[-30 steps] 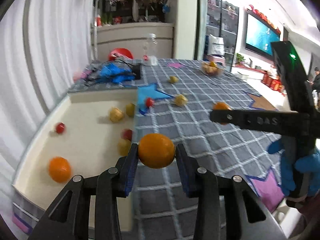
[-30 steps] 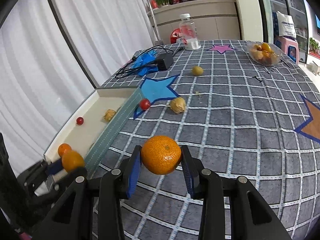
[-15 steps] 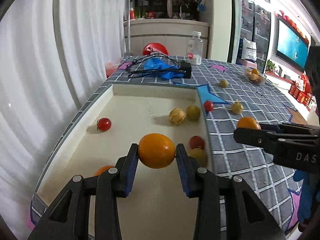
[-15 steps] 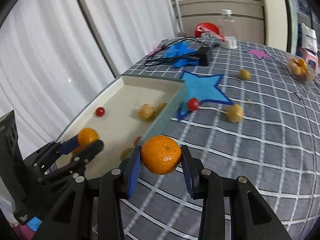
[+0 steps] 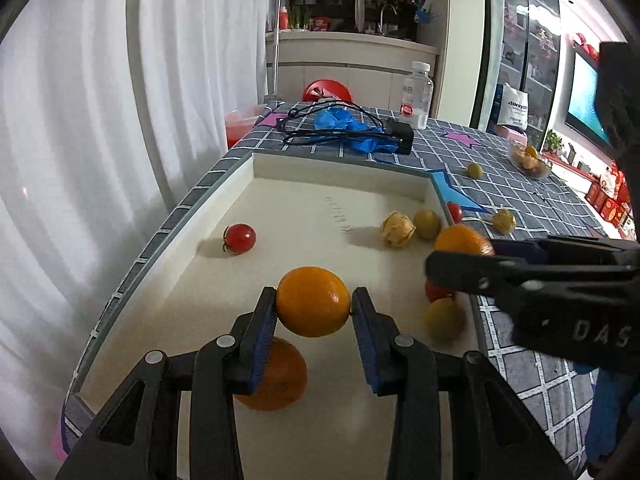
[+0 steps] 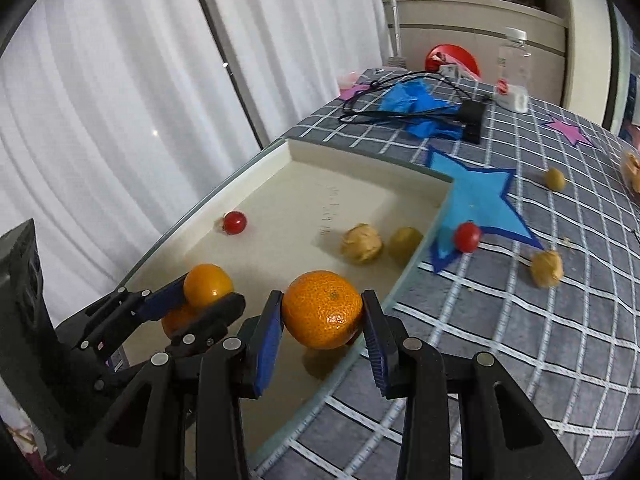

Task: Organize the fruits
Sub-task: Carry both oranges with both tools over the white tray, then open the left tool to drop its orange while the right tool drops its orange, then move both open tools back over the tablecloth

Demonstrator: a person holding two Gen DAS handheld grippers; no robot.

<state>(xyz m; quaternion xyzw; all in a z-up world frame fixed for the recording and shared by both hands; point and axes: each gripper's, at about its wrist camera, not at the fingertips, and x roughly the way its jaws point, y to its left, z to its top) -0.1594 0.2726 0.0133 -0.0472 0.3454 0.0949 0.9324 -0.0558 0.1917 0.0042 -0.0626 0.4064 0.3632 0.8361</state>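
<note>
My left gripper (image 5: 313,305) is shut on a smooth orange (image 5: 313,302) and hangs over the near end of the cream tray (image 5: 336,164). Another orange (image 5: 276,376) lies in the tray right beneath it. My right gripper (image 6: 323,316) is shut on a dimpled mandarin (image 6: 323,310) above the tray's right rim (image 6: 416,254). Each gripper shows in the other's view, side by side and close. In the tray lie a cherry tomato (image 5: 240,238), a husked physalis (image 5: 396,229), a green-yellow fruit (image 5: 427,224), a red fruit (image 5: 434,292) and a yellow one (image 5: 444,320).
On the checked cloth right of the tray lie a cherry tomato (image 6: 467,237), a physalis (image 6: 546,269) and an olive-coloured fruit (image 6: 555,179). Further back are blue gloves (image 6: 416,104), a black adapter with cables (image 6: 472,114), a water bottle (image 6: 514,72) and a fruit bowl (image 5: 528,160). White curtains hang left.
Both grippers have swung left from over the checked cloth to over the tray, each keeping its orange. They have also rolled a little, and the right one has closed in beside the left.
</note>
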